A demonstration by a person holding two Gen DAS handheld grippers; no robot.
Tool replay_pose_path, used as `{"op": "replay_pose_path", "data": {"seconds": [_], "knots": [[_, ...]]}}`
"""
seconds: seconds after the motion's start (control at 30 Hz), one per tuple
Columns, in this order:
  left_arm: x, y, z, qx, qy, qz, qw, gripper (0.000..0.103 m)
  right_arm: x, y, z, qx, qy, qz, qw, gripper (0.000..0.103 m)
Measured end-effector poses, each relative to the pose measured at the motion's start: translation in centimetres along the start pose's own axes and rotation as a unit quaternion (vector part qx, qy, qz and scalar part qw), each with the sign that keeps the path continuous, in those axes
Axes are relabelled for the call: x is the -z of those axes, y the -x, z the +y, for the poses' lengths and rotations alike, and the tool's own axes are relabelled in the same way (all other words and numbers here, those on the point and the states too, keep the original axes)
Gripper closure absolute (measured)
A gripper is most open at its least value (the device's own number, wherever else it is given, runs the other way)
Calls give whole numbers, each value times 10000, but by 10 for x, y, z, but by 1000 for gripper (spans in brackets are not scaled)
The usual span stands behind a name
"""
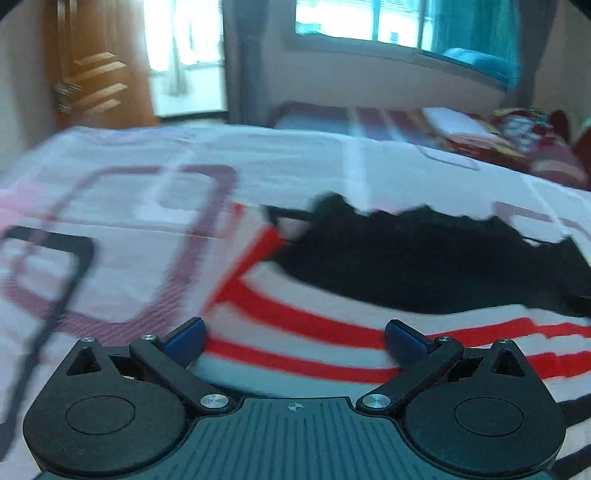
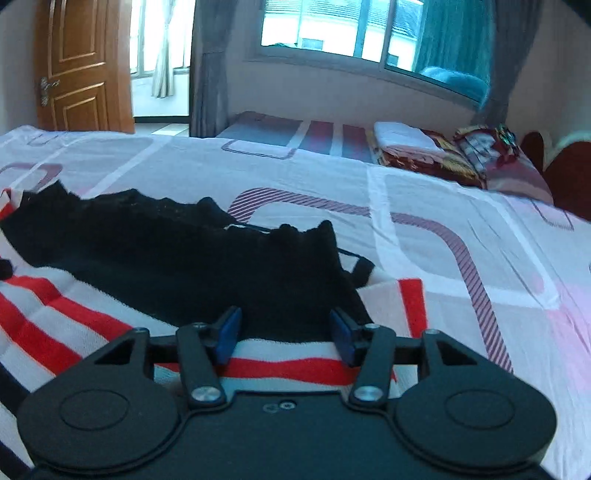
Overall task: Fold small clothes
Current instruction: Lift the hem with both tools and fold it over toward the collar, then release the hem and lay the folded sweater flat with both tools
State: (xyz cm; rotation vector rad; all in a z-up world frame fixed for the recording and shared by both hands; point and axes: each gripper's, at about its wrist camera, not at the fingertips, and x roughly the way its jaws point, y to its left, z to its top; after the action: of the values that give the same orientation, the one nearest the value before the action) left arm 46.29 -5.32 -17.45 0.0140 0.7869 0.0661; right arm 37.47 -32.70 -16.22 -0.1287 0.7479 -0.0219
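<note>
A small black lace-edged garment [image 1: 424,258] lies spread on a red, white and dark striped towel [image 1: 295,332] on the bed. It also shows in the right wrist view [image 2: 177,258], on the same striped towel [image 2: 55,317]. My left gripper [image 1: 294,338] is open and empty, low over the towel's near left part, short of the garment. My right gripper [image 2: 284,332] is open and empty, its blue fingertips at the garment's near right edge. The left wrist view is blurred.
The bed sheet [image 2: 443,221] is white with purple rounded-square patterns. Folded blankets and a pillow [image 2: 443,155] lie at the far right. A wooden door [image 2: 81,66], curtains and a window [image 2: 332,29] are behind the bed.
</note>
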Motion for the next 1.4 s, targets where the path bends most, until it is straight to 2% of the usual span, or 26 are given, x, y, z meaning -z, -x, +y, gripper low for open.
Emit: {"op": "replay_pose_path", "data": {"seconds": [0.1, 0.2, 0.3, 0.4, 0.47, 0.67, 0.77, 0.87, 0.93, 1.03, 1.13, 1.23, 1.3, 1.4], "knots": [[3, 26, 6, 123, 42, -217, 9997, 0, -4, 15, -6, 6, -336, -41, 9994, 64], [9, 43, -8, 377, -194, -253, 9988, 0, -2, 45, 11, -312, -296, -305, 9986, 64], [15, 40, -20, 316, -398, -107, 9987, 0, -1, 55, 42, -713, -98, -298, 9970, 68], [24, 24, -8, 279, -173, 237, 9992, 0, 6, 53, 63, -863, 11, -144, 9962, 70], [26, 22, 5, 393, 117, 289, 9987, 0, 14, 52, 63, -715, 165, -56, 9973, 70], [32, 25, 11, 478, 112, 247, 9985, 0, 33, 52, 23, -156, 222, -109, 9996, 71], [34, 31, 14, 473, 40, 219, 9986, 0, 36, 52, 8, -5, -67, -16, 10000, 70], [35, 46, 17, 445, -13, 135, 9989, 0, 34, 58, 17, 208, 62, 80, 9997, 70], [36, 55, 19, 586, -46, 89, 9982, 0, 33, 69, 23, 285, -48, 47, 9996, 68], [37, 65, 16, 781, -52, 95, 9969, 0, 37, 93, 37, 119, -163, -125, 9997, 68], [41, 68, 5, 919, -221, 153, 9954, 0, 43, 103, 56, -35, -216, -67, 9997, 68], [50, 66, -5, 837, -514, 191, 9950, 0, 53, 106, 76, -56, -162, 13, 9999, 67], [57, 57, -5, 764, -628, 382, 9944, 0, 60, 108, 84, 32, -10, 47, 10000, 66], [63, 54, 0, 711, -718, 346, 9943, 0, 71, 102, 80, 261, 49, 253, 9993, 67]]}}
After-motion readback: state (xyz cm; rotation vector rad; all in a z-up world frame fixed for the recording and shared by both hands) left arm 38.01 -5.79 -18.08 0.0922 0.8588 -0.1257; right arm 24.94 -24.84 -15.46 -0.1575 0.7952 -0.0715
